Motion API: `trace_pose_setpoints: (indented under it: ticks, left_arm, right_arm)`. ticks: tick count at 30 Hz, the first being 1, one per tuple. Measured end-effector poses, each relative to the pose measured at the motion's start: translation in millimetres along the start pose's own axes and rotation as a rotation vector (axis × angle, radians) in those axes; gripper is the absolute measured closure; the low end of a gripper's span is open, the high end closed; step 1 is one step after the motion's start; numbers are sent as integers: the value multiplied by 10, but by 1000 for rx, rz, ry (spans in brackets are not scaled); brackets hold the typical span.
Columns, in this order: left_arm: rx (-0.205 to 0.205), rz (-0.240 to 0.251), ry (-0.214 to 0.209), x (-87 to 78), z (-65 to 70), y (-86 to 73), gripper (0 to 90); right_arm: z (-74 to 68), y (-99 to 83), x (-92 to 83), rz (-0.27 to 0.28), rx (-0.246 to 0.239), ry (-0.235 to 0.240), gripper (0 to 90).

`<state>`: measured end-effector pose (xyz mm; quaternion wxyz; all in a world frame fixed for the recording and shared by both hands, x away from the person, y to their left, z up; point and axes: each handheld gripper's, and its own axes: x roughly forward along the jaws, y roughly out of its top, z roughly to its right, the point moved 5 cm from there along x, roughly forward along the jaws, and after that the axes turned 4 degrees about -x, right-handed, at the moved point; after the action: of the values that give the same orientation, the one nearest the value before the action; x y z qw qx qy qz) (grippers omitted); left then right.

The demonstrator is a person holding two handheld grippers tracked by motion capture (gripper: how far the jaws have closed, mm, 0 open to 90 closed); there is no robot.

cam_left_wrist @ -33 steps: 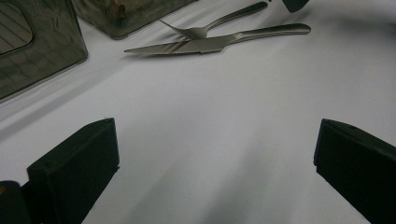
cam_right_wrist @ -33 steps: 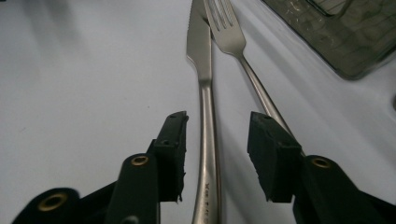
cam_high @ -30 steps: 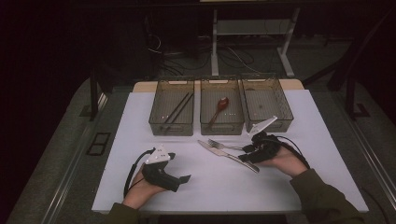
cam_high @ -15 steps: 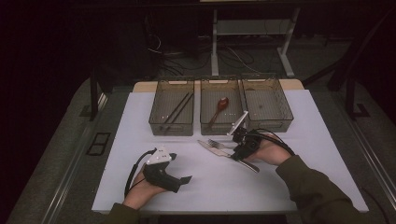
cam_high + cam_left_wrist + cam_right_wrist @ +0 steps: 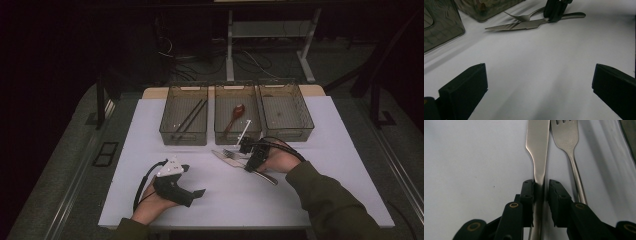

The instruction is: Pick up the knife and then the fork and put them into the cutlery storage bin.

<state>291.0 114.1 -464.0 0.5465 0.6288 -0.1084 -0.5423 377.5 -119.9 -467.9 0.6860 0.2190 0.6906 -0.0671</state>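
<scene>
The left gripper [image 5: 192, 192] is rested low on the near left of the white tabletop [image 5: 150, 130], its jaws spread wide with nothing between them. Farther right, the right gripper [image 5: 541, 195] is set down over the handle of the knife [image 5: 537, 150]; its jaws have just been closing and are narrow, the handle lying between them with a slight gap at one pad. A fork [image 5: 569, 147] lies just beside the knife. Beyond, three trays [image 5: 184, 117] are lined up.

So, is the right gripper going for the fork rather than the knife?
No, the right gripper has its jaws either side of the knife handle, with the fork lying outside them.
</scene>
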Motion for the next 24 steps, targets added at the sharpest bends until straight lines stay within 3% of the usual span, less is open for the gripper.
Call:
trace_pose_setpoints:
  ticks: [5,15,24]
  left_arm:
    - [3,-1,-2,8,10,2,0]
    - [3,-2,-3,11,12,-1,0]
    - [1,0,-3,-1,5,-1,0]
  right_arm:
    - [-9,41,15,-49,-37,-31,742]
    - [-49,119,33,-136,-50,-64,781]
    - [-53,121,27,-140,-70,-58,793]
